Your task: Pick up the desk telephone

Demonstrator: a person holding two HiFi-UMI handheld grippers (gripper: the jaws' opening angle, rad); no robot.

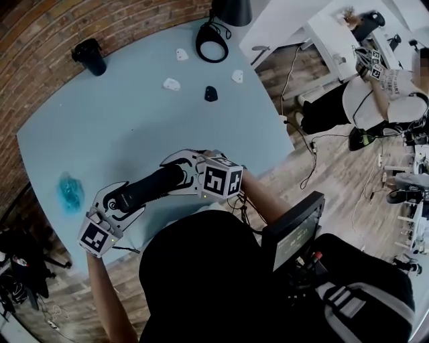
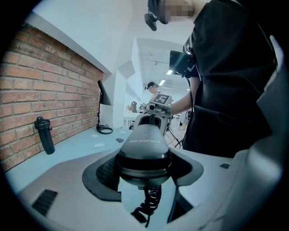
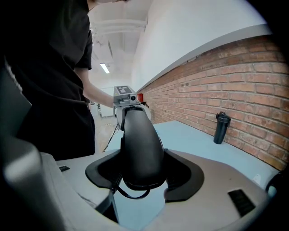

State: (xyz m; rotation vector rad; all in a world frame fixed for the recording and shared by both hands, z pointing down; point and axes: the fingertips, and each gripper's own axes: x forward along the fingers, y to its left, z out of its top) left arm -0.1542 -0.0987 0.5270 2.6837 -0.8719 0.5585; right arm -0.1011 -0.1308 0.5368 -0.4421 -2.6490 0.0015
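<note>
While both grippers held it, the telephone handset [image 1: 153, 186] sat between them, just over the near edge of the light blue surface [image 1: 120, 127]. It was black, long and rounded, and fatter at its ends. A curly black cord [image 2: 146, 205] hung from the end at the left gripper [image 1: 127, 199]. The left gripper had its jaws clenched on that end. The right gripper [image 1: 177, 175] had its jaws clenched on the other end. I could not tell if the handset touched the surface.

The near edge ran close beside the handset, and wooden floor [image 1: 335, 167] showed past the right edge. Most of the surface lay open toward the far side. A blue thing [image 1: 70, 191] lay near the left gripper, on its left. A black bottle [image 1: 90, 56] stood far off by the brick wall [image 1: 67, 20]. A lamp's ring base [image 1: 212, 43], some small white bits [image 1: 171, 84] and a small black bit [image 1: 210, 94] lay at the far end.

The handset's long side ran from near left to far right, along the near edge, about level.
</note>
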